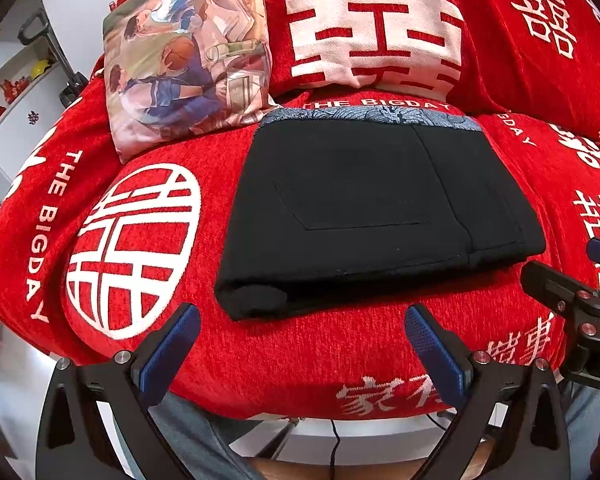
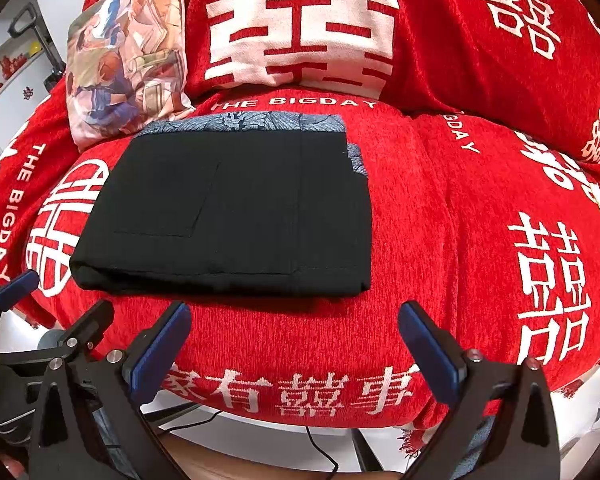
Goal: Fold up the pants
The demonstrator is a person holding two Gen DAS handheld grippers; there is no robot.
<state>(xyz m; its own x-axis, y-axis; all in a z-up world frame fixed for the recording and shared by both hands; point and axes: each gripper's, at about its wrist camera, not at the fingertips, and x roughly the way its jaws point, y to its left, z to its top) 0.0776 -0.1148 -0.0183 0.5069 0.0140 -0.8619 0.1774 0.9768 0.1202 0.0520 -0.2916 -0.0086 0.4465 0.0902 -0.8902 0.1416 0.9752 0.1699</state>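
Note:
The black pants [image 1: 372, 208] lie folded into a flat rectangle on the red sofa seat [image 1: 300, 360], a back pocket seam facing up. A blue patterned cloth [image 1: 380, 114] shows under their far edge. My left gripper [image 1: 302, 320] hovers open just in front of the pants' near edge, holding nothing. In the right wrist view the same folded pants [image 2: 228, 216] lie left of centre with the blue patterned cloth [image 2: 252, 122] behind them. My right gripper [image 2: 294, 318] is open and holds nothing, a little short of the near fold. Each gripper shows at the edge of the other's view.
A printed cushion [image 1: 184, 52] leans against the red backrest [image 1: 380, 28] at the far left. White shelves [image 1: 16, 92] with small objects stand beyond the sofa's left end. Cables run on the floor below the seat's front edge.

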